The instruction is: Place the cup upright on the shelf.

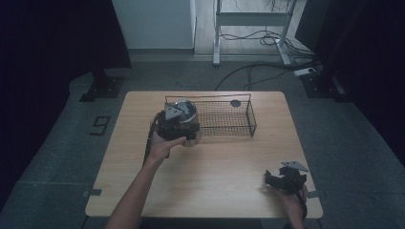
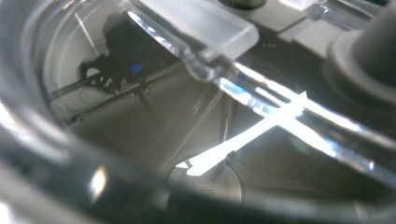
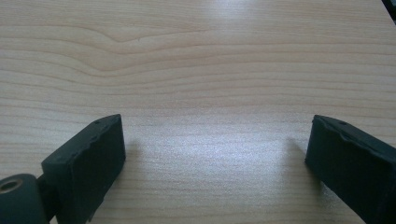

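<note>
The table (image 1: 210, 162) is pale wood-grain, smooth with a soft matt sheen, its grain lines plain in the right gripper view. On it, the basket (image 1: 224, 119) is thin dark metal wire mesh. At the basket's left end, the jar (image 1: 188, 114) is clear and glossy like glass, throwing bright glints across its curved wall (image 2: 261, 126) in the left gripper view. The right gripper (image 3: 215, 154) has matt black rubbery jaw pads with rough, chipped edges.

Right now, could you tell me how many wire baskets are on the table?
1. The wire basket sits at the far middle of the table; the left gripper holds a clear container at its left end.
</note>
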Demonstrator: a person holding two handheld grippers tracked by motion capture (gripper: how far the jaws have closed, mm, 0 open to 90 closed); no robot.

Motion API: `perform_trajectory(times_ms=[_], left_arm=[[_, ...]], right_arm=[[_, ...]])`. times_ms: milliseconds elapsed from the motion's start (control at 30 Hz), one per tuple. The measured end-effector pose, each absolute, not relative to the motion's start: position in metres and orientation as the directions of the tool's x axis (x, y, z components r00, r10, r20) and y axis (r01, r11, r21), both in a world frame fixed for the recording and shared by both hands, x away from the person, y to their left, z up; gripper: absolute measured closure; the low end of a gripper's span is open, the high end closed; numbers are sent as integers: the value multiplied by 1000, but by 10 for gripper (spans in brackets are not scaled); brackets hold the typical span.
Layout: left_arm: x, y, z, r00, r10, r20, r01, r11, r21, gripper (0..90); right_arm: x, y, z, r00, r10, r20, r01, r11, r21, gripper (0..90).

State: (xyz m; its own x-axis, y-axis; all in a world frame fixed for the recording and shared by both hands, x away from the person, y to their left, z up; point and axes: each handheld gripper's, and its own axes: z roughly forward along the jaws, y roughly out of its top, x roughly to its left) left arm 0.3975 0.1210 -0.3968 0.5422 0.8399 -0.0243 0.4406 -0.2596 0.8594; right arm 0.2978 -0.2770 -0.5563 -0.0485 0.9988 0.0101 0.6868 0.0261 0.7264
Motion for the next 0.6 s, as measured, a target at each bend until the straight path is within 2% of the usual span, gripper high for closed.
perform_trajectory(times_ms=[600], left_arm=[[417,119,-391,547,837,-21,434,-262,862,40]], right_arm=[[297,-277,-556,-52,999,12,687,27,726,50]])
